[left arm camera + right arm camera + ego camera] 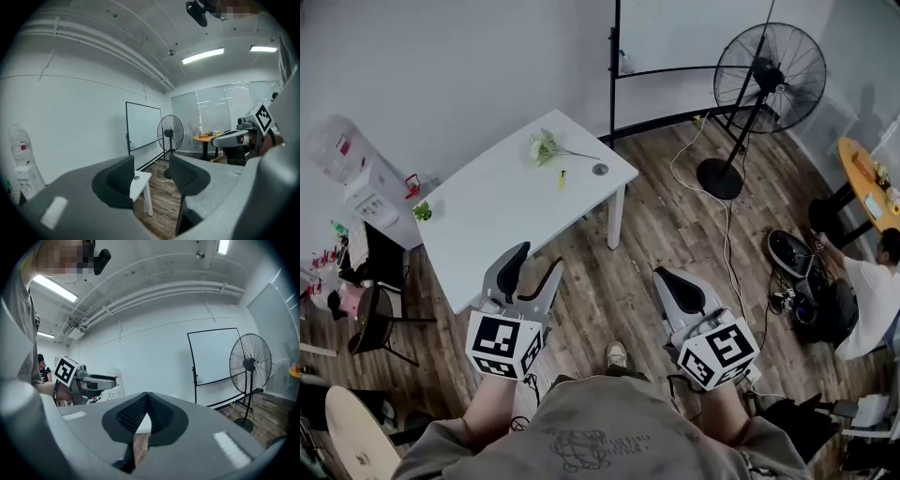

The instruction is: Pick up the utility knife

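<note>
The utility knife (562, 178) is a small yellow item lying on the far half of the white table (487, 234). Both grippers hang in the air short of the table, over the wood floor, far from the knife. My left gripper (539, 258) sits by the table's near edge with its jaws apart and nothing between them. In the left gripper view this gripper (151, 169) frames a corner of the table (140, 182). My right gripper (665, 276) is to the right, jaws pressed together and empty; in its own view the right gripper (147, 398) shows its pads touching.
Also on the table are a flower sprig (546, 147), a small round object (600, 170) and a green item (423, 212). A standing fan (767, 73) and cables lie beyond the table. A water dispenser (367, 190) and chair (380, 323) stand left; a seated person (874, 292) is right.
</note>
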